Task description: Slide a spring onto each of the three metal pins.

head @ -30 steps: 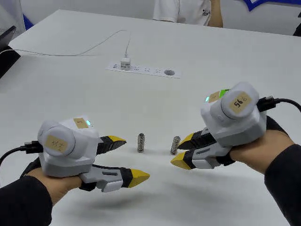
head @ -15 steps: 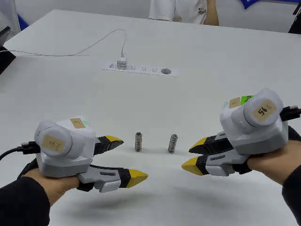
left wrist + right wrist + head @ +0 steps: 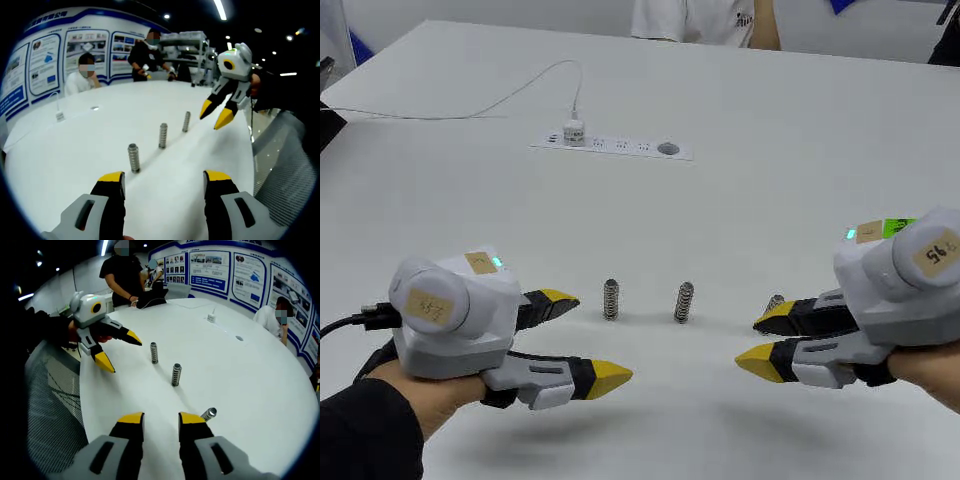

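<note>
On the white counter (image 3: 740, 200) we hold our left tongs (image 3: 590, 336) and right tongs (image 3: 765, 338) open and empty, three springs (image 3: 684, 301) standing in a row between them; light and squashy, we judge, best pinched gently mid-coil

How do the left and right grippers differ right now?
The left gripper has its jaws spread wide; the right gripper has them narrower but open. The right gripper's tips sit beside the end spring; the left gripper stops short of its nearest spring. Both hold nothing and point inward.
</note>
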Motion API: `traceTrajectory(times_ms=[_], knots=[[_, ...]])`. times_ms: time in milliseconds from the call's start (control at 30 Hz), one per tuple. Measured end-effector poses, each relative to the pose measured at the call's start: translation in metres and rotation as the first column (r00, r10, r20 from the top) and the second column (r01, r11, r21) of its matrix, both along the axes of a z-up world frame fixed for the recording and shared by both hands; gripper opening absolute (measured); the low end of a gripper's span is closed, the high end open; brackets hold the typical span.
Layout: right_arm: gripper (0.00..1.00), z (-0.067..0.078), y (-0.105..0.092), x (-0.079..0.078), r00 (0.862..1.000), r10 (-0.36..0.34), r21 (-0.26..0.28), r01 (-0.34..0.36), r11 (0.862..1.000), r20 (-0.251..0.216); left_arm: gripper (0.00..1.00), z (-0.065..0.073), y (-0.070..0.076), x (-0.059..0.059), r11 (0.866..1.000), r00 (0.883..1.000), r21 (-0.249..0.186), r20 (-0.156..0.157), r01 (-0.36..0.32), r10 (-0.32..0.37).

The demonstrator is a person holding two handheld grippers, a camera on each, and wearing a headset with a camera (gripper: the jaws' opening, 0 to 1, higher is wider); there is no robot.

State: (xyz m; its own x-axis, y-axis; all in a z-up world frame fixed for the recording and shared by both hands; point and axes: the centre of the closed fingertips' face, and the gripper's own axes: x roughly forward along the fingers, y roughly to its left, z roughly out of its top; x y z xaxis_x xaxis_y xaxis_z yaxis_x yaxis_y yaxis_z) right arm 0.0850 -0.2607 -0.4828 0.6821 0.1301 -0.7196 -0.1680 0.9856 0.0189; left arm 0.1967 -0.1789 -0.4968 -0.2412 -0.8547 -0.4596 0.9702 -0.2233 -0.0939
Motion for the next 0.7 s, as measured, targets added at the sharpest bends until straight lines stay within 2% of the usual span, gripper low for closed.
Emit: traceTrajectory(times_ms=[433,600,700], knots=[[0.33,-0.005,-0.021,-0.018,0.998,-0.063,-0.005,0.064,0.998,0.031,0.65,-0.001,0.001,0.001,1.000,1.000,0.006,-0.002,-0.001,0.001],[0.38,-0.005,-0.028,-0.023,0.995,-0.080,-0.003,0.080,0.997,0.060,0.65,-0.002,0.001,0.001,1.000,1.000,0.008,-0.002,-0.001,0.001],[0.40,-0.005,-0.033,-0.023,0.992,-0.080,-0.007,0.081,0.997,0.094,0.65,-0.003,0.001,0.001,1.000,1.000,0.010,-0.002,-0.001,0.001]])
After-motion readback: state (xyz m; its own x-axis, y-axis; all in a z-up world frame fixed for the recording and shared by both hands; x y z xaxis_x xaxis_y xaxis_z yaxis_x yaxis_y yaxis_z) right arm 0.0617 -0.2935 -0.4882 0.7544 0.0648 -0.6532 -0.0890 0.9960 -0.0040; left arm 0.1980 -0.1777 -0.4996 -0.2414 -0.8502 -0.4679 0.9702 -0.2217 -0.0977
